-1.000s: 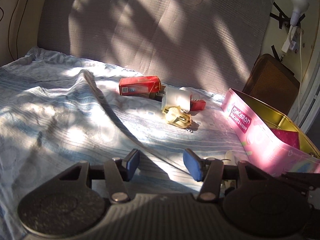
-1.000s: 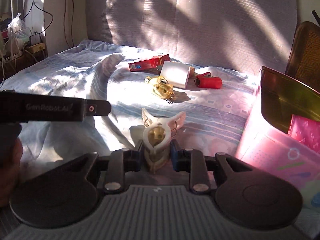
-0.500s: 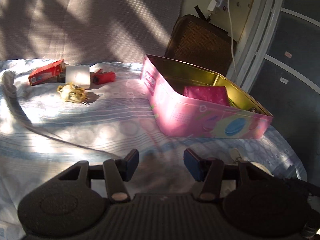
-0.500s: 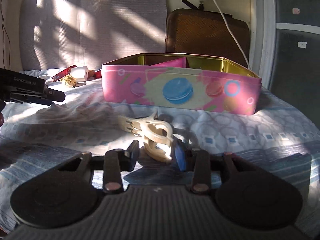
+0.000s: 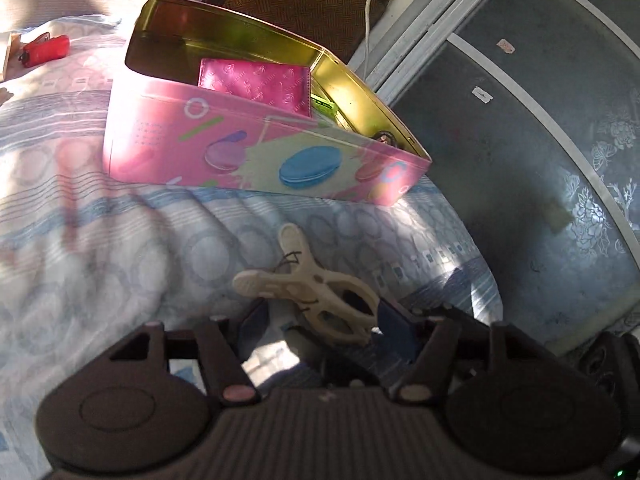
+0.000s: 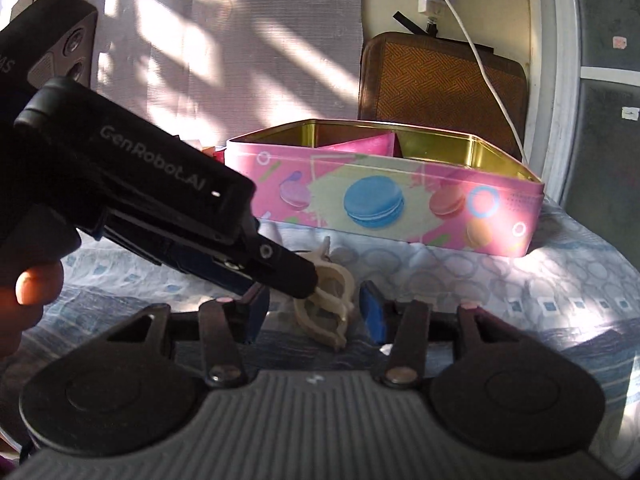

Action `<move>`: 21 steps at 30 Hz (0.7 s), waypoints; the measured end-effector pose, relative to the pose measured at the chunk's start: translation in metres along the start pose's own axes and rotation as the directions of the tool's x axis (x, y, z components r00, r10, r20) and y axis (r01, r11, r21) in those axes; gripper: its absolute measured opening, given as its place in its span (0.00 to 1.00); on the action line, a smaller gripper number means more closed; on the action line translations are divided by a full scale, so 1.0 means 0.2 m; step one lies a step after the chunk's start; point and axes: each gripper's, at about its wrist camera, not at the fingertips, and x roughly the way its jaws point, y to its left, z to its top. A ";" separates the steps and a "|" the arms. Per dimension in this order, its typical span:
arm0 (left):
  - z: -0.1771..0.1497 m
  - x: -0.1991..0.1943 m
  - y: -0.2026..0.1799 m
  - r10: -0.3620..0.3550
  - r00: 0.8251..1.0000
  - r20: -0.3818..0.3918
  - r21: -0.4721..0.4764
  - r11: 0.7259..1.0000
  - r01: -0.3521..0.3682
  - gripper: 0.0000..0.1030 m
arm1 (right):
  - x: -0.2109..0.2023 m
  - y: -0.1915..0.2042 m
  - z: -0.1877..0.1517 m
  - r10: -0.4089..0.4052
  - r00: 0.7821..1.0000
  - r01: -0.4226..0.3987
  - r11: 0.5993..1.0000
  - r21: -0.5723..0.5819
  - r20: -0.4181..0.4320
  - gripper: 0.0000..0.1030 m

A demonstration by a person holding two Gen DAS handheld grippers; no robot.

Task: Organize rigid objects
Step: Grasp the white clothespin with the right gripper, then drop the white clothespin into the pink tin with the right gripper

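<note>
A cream plastic clip (image 5: 316,300) lies on the bedsheet in front of the pink macaron tin (image 5: 256,152). My left gripper (image 5: 320,324) is open, with the clip between its blue pads. In the right wrist view the same clip (image 6: 332,300) lies between the pads of my right gripper (image 6: 316,312), which is open. The left gripper's body (image 6: 160,208) reaches in from the left over the clip. The tin (image 6: 384,204) is open and holds a magenta card (image 5: 256,84).
A red object (image 5: 44,50) lies on the sheet at far left. A brown woven board (image 6: 440,84) leans behind the tin, with a white cable (image 6: 480,72) over it. A glass door (image 5: 560,160) is at right past the bed edge.
My right gripper has opened and let go of the clip, which now rests on the sheet. My left gripper has swung right and down around the clip.
</note>
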 end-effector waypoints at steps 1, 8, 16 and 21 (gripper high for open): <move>0.01 0.01 0.00 -0.012 1.000 0.001 -0.009 1.000 0.012 0.72 | 0.02 0.01 0.00 0.025 1.000 -0.025 1.000 0.008 -0.016 0.43; 0.08 -0.08 -0.09 0.032 0.996 0.081 0.067 0.997 -0.037 0.45 | -0.06 0.14 0.01 0.003 0.989 0.009 0.996 -0.085 0.147 0.29; 0.43 -0.09 -0.18 0.062 0.985 0.158 0.147 0.985 -0.086 0.51 | 0.05 0.01 0.29 -0.010 0.966 0.014 1.000 -0.013 0.257 0.29; 0.69 0.13 -0.20 0.067 0.994 0.086 0.161 0.984 -0.080 0.55 | 0.22 -0.21 0.47 -0.006 0.984 -0.012 0.995 0.098 0.178 0.29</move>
